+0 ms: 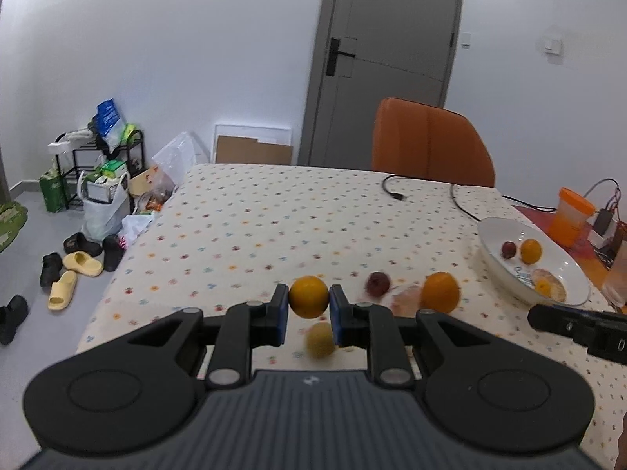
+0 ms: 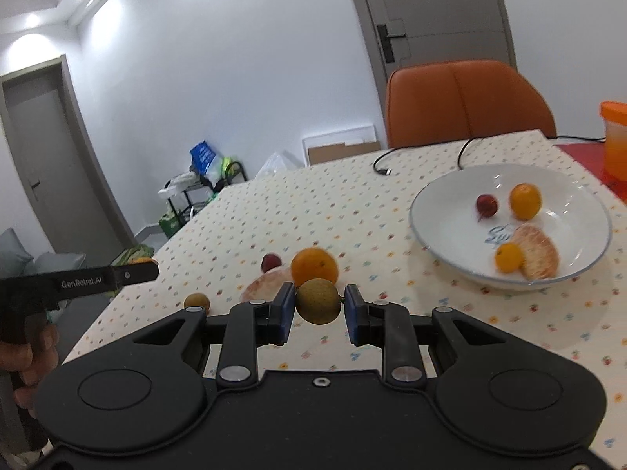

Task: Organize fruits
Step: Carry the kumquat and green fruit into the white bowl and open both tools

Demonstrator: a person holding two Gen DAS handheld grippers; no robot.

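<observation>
My left gripper (image 1: 308, 303) is shut on a small orange (image 1: 308, 297) and holds it above the dotted tablecloth (image 1: 274, 211). My right gripper (image 2: 318, 307) is shut on a brownish-yellow round fruit (image 2: 317, 300), lifted off the table. On the cloth lie a bigger orange (image 2: 314, 267), a dark red fruit (image 2: 271, 261), a pale peeled wedge (image 2: 266, 284) and a small brown fruit (image 2: 196, 300). The white bowl (image 2: 439, 203) at the right holds a red fruit (image 2: 486, 204), two small oranges (image 2: 525, 200) and a peeled wedge (image 2: 539, 256).
An orange chair (image 1: 431, 143) stands at the table's far side. A black cable (image 1: 395, 192) lies near the far edge. An orange cup (image 1: 570, 215) and electronics sit at the far right. Bags, a rack and shoes are on the floor at left.
</observation>
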